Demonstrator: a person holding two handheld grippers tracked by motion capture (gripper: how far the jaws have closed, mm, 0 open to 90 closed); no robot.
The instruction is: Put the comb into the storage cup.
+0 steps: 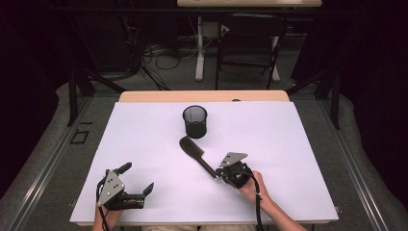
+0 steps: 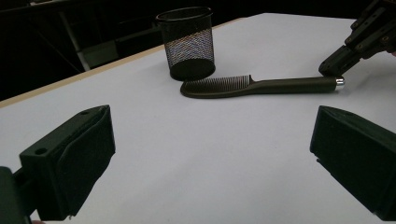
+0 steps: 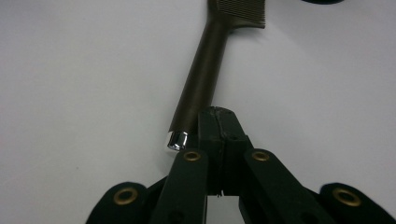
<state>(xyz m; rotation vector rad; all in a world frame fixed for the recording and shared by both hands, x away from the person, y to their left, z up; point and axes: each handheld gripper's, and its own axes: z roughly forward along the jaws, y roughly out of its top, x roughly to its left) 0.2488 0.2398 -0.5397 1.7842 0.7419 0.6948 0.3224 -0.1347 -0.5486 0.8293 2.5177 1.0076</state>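
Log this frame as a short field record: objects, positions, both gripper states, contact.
surface: white table top
object 1: black mesh metal cup, upright, far centre
object 2: black plastic comb with silver end cap, lying flat near the cup, apart from it
left gripper: open, nothing between jaws, near left of table
right gripper: shut, nothing between jaws, tips beside the comb handle end
contact right gripper to comb: close alongside, touching not certain
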